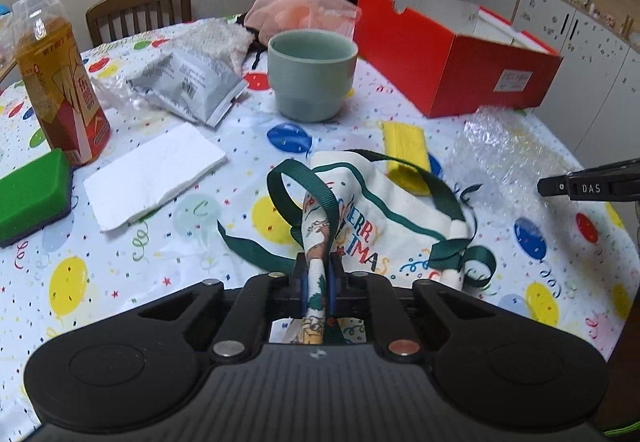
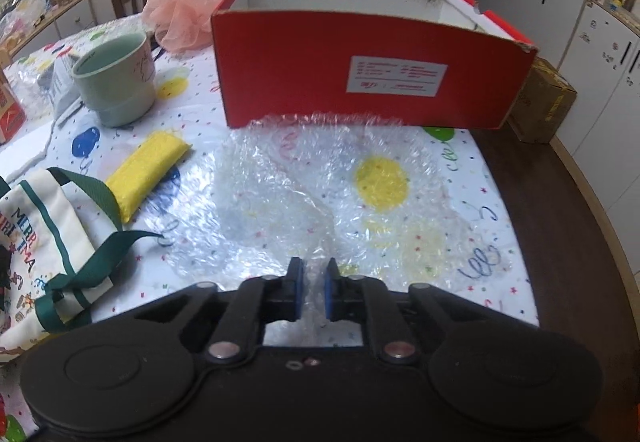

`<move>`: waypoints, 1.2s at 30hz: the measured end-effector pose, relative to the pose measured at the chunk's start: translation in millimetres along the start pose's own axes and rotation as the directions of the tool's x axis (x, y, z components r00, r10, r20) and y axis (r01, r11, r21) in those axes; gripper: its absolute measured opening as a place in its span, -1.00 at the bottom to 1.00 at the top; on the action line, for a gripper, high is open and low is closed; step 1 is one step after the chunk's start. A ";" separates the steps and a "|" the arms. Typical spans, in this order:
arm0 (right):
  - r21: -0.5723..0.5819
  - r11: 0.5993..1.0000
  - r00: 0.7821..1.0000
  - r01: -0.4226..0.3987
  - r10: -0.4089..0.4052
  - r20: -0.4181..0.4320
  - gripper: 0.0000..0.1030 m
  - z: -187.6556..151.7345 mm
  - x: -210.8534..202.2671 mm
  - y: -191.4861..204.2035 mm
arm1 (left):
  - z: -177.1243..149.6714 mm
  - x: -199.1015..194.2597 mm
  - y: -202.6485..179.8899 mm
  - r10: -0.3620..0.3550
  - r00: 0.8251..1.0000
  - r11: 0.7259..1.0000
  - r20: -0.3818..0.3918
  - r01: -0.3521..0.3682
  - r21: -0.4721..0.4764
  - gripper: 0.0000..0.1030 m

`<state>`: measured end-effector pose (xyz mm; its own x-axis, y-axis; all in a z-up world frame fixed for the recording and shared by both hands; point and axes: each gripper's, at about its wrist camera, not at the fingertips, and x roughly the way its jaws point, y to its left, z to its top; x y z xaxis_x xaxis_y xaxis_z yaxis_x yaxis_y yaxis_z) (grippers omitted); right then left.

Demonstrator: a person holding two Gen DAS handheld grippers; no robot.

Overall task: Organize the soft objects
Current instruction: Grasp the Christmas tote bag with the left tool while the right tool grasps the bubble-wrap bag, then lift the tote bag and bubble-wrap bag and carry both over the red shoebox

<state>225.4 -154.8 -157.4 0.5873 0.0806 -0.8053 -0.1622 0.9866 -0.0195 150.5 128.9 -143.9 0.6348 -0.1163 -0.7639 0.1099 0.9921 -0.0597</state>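
A cream "Merry Christmas" tote bag (image 1: 384, 217) with green straps lies crumpled on the balloon-print tablecloth. My left gripper (image 1: 319, 270) is shut on a printed fold of the bag. The bag also shows at the left of the right wrist view (image 2: 44, 226). My right gripper (image 2: 314, 274) is narrowly parted around the near edge of a clear bubble wrap sheet (image 2: 320, 193); whether it pinches the sheet is unclear. A yellow sponge (image 2: 148, 169) lies between bag and wrap. An open red box (image 2: 372, 81) stands behind the wrap.
A green mug (image 1: 312, 75), a grey foil pouch (image 1: 188, 85), a white napkin (image 1: 156, 173), a juice carton (image 1: 60, 81), a green eraser block (image 1: 32, 193) and pink netting (image 1: 304, 7) sit on the table. The table edge (image 2: 560, 242) runs at right.
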 end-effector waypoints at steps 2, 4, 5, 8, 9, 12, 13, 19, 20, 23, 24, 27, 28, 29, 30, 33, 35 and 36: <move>0.012 1.000 1.000 -0.001 0.001 0.008 -0.86 -0.2 -8.0 -2.6 | 2.6 -4.7 0.8 -0.015 1.000 1.000 0.012 0.015 -0.001 -0.84; 0.028 1.000 1.000 -0.002 0.001 0.021 -0.87 0.1 -18.7 -5.6 | 6.0 -11.0 0.7 -0.028 0.999 1.000 0.032 0.028 0.006 -0.84; 0.033 0.999 1.000 -0.002 0.001 0.027 -0.88 0.3 -24.7 -6.9 | 8.0 -14.6 0.4 -0.036 0.998 0.999 0.043 0.035 0.010 -0.84; 0.047 0.999 0.998 -0.007 0.004 0.059 -0.88 3.0 -45.1 -11.2 | 15.1 -24.3 0.6 -0.061 0.995 0.998 0.076 0.060 0.016 -0.85; 0.049 0.999 0.997 -0.007 0.004 0.072 -0.89 4.4 -52.5 -12.2 | 17.5 -26.9 0.9 -0.069 0.994 0.998 0.087 0.068 0.016 -0.85; 0.052 0.999 0.994 -0.006 0.001 0.107 -0.89 9.3 -74.0 -13.9 | 25.8 -33.3 1.6 -0.090 0.989 0.996 0.117 0.088 0.022 -0.86; 0.052 0.999 0.993 -0.009 0.003 0.117 -0.89 11.6 -80.6 -14.5 | 28.6 -35.6 1.6 -0.097 0.987 0.995 0.125 0.095 0.023 -0.86; 0.018 1.000 0.986 -0.019 0.016 0.163 -0.90 26.2 -114.2 -13.9 | 49.4 -50.0 1.1 -0.148 0.974 0.989 0.169 0.146 0.024 -0.86; 0.011 1.000 0.985 -0.020 0.017 0.174 -0.90 29.2 -119.2 -13.4 | 53.5 -52.5 0.8 -0.157 0.972 0.988 0.176 0.156 0.021 -0.86; 0.000 1.000 0.981 -0.026 0.026 0.193 -0.90 38.9 -130.7 -13.2 | 65.2 -60.3 -1.6 -0.176 0.965 0.984 0.194 0.175 0.022 -0.86; -0.006 1.000 0.979 -0.028 0.028 0.200 -0.90 42.6 -133.7 -13.3 | 69.4 -62.6 -3.0 -0.183 0.963 0.983 0.200 0.181 0.025 -0.86; -0.023 0.999 0.975 -0.024 0.028 0.221 -0.90 52.7 -141.7 -14.5 | 83.5 -67.3 -7.1 -0.194 0.957 0.981 0.217 0.193 0.025 -0.86; -0.023 0.999 0.973 -0.024 0.029 0.229 -0.90 56.5 -143.7 -16.0 | 89.1 -68.4 -8.3 -0.197 0.955 0.980 0.223 0.197 0.023 -0.86; -0.024 0.999 0.971 -0.026 0.031 0.238 -0.90 60.9 -146.0 -17.4 | 94.9 -69.5 -9.5 -0.200 0.952 0.979 0.232 0.201 0.021 -0.86; -0.026 0.999 0.968 -0.024 0.030 0.249 -0.90 63.7 -148.4 -18.8 | 99.9 -70.6 -11.2 -0.201 0.949 0.979 0.241 0.201 0.023 -0.86; -0.040 0.999 0.957 -0.024 0.035 0.288 -0.90 77.1 -156.2 -25.0 | 118.0 -75.5 -16.7 -0.196 0.942 0.980 0.272 0.196 0.028 -0.86; -0.057 0.998 0.950 -0.023 0.040 0.310 -0.90 87.5 -159.5 -30.5 | 130.4 -79.1 -21.3 -0.188 0.936 0.982 0.297 0.188 0.029 -0.86; -0.066 0.998 0.946 -0.024 0.044 0.321 -0.90 92.1 -160.0 -33.6 | 136.8 -80.6 -24.3 -0.185 0.933 0.982 0.307 0.185 0.028 -0.86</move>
<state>209.9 -187.7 26.7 0.8031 0.1654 -0.5724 -0.2281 0.9729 -0.0390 201.2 107.8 7.0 0.8073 -0.3062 -0.5045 0.2473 0.9517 -0.1820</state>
